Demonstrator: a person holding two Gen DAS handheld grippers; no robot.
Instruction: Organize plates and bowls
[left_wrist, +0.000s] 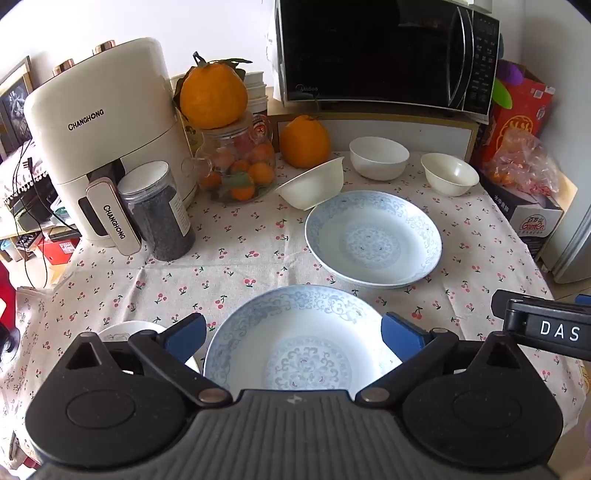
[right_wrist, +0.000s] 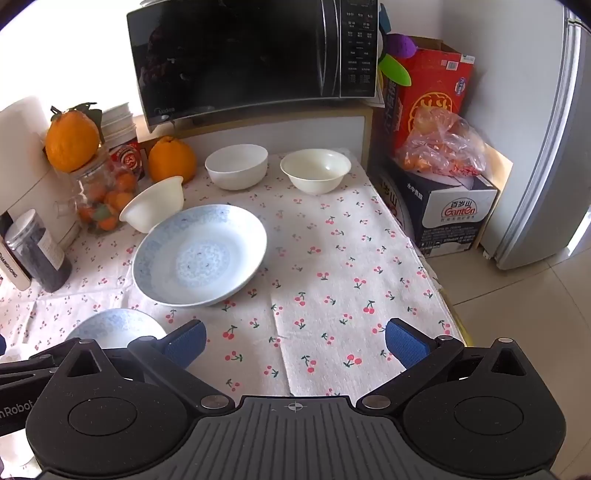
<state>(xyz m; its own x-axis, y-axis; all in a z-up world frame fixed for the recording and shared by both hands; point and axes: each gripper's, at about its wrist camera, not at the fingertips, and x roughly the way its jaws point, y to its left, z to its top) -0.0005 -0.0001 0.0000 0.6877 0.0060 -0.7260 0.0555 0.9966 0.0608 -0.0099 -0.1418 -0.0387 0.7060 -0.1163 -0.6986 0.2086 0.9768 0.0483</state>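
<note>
A blue-patterned plate (left_wrist: 295, 343) lies at the near table edge between the open fingers of my left gripper (left_wrist: 293, 339), which hovers over it. A second blue-patterned plate (left_wrist: 373, 238) (right_wrist: 199, 254) lies mid-table. A cream bowl (left_wrist: 312, 182) (right_wrist: 153, 208) leans tilted on that plate's far rim. A white bowl (left_wrist: 378, 157) (right_wrist: 236, 166) and a cream bowl (left_wrist: 448, 173) (right_wrist: 316, 170) stand upright at the back. A small white dish (left_wrist: 127, 330) shows left of my left gripper. My right gripper (right_wrist: 295, 343) is open and empty above bare cloth at the front right.
A cream air fryer (left_wrist: 99, 140), a dark jar (left_wrist: 159, 210), a glass jar of fruit (left_wrist: 236, 166), oranges (left_wrist: 304, 142) and a microwave (left_wrist: 384, 51) line the back. Boxes (right_wrist: 439, 210) and a fridge (right_wrist: 546, 147) stand right of the table edge (right_wrist: 436, 280).
</note>
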